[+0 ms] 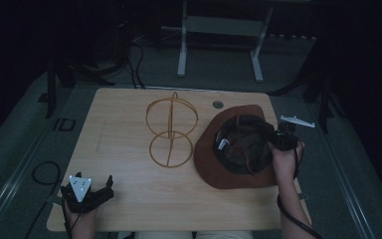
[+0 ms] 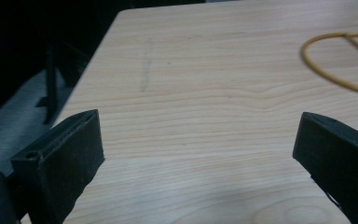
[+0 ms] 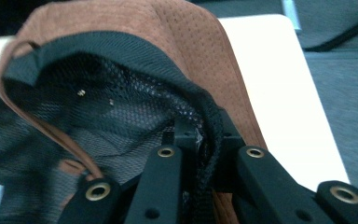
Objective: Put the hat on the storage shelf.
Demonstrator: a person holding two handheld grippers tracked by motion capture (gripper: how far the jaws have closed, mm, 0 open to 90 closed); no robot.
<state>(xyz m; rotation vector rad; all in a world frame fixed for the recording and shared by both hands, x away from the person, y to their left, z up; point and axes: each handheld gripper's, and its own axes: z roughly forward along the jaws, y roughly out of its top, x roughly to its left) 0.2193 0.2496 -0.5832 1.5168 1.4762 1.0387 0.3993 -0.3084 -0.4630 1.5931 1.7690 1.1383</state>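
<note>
A brown wide-brimmed hat [image 1: 229,169] lies upside down at the right of the wooden table [image 1: 129,189], its black mesh lining [image 1: 241,142] and brown chin cord [image 1: 246,157] showing. My right gripper [image 1: 273,138] is shut on the hat's inner band at the right side of the crown. In the right gripper view the black band [image 3: 209,121] sits pinched between the pads, with the brown brim [image 3: 205,42] curving above. My left gripper [image 1: 104,188] rests at the near left corner of the table, open, with bare wood [image 2: 196,116] between its fingers [image 2: 70,149].
A gold wire stand [image 1: 171,132] made of rings stands mid-table, left of the hat; part of one ring [image 2: 340,60] appears in the left gripper view. A round grommet [image 1: 218,104] sits near the far edge. A white desk frame [image 1: 219,45] stands beyond.
</note>
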